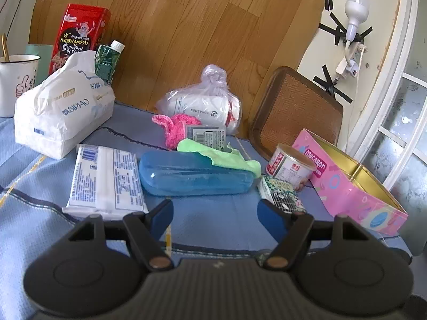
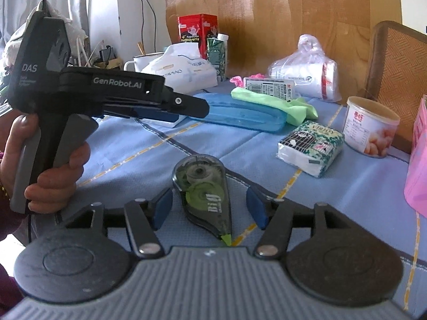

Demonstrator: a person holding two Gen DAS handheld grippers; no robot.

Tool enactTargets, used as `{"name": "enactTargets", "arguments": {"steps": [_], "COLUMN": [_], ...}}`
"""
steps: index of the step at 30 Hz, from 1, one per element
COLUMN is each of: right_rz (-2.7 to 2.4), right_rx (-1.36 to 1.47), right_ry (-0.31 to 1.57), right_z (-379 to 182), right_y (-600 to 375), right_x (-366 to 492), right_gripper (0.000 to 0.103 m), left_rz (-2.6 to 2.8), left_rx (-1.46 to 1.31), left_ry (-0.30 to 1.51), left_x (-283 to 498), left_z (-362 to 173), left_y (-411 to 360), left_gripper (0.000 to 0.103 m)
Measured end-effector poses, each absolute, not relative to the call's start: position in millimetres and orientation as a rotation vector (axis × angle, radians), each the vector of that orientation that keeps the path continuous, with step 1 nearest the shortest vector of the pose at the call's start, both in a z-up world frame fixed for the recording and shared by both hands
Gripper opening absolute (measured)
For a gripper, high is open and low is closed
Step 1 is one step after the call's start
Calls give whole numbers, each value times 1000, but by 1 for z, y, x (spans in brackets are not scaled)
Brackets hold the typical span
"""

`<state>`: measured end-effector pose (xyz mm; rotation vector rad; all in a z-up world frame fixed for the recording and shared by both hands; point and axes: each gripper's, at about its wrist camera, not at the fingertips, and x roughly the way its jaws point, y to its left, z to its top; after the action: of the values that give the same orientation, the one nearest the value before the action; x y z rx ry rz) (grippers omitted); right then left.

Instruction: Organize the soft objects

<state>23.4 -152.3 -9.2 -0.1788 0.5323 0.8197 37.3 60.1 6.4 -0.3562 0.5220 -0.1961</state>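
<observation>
Three tissue packs lie around the one blue case (image 1: 196,174): a big bag (image 1: 62,112), a flat pack (image 1: 105,180) and a small patterned pack (image 1: 281,194). Behind the case are one green cloth (image 1: 221,157), one pink knit piece (image 1: 173,128) and one plastic-bagged bundle (image 1: 202,104). Right of it are one can (image 1: 289,166) and one pink tin (image 1: 352,181); one correction-tape roller (image 2: 204,194) lies in front.

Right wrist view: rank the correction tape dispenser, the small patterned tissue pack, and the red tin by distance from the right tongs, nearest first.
1. Green-and-grey correction tape dispenser: lying on the blue cloth between the right tongs, untouched.
2. Small patterned tissue pack: ahead, to the right.
3. Red rectangular tin: far back, against the wooden board.
</observation>
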Motion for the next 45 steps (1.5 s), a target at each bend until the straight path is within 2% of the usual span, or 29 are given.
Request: {"name": "enactTargets", "arguments": {"steps": [10,13,45], "right_rz": [825,829,678], "right_rx": [-182,-179,-111], "right_ry": [531,531,537], "right_z": [-10,-10,-10], "right_y": [-154,-155,-168], "right_x": [24,24,35], "right_gripper": [65,65,68], "left_rz": [-201,-204,-214], "left_rx": [-357,-358,-360], "left_ry": [527,526,525], "left_x": [37,37,37], "left_z": [5,5,5], "left_y": [60,60,61], "left_gripper": [71,75,75]}}
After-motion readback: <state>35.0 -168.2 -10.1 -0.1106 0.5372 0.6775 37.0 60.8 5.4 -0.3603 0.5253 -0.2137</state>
